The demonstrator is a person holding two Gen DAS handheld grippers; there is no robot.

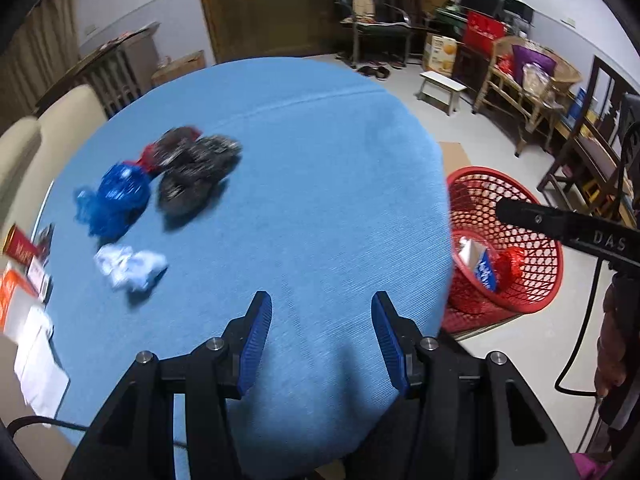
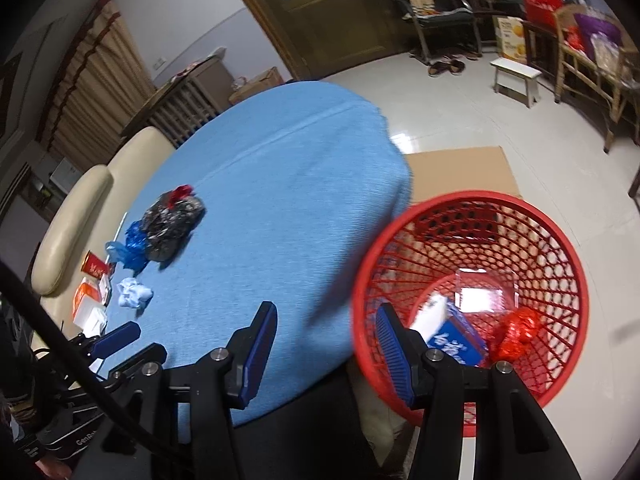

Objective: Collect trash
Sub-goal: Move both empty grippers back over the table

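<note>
Both empty: left gripper point(image 1: 322, 340) and right gripper point(image 2: 326, 350), jaws apart, nothing between. Still on blue table point(image 1: 304, 168): white crumpled wad point(image 1: 130, 266), blue bag point(image 1: 116, 198), dark bag point(image 1: 192, 168), bunched close. Already in red basket point(image 2: 560, 248): carton, red wrapper. Likely risks: snagging two bags together, dropping one short of basket, sweeping boxes at table edge point(image 1: 18, 276).
</note>
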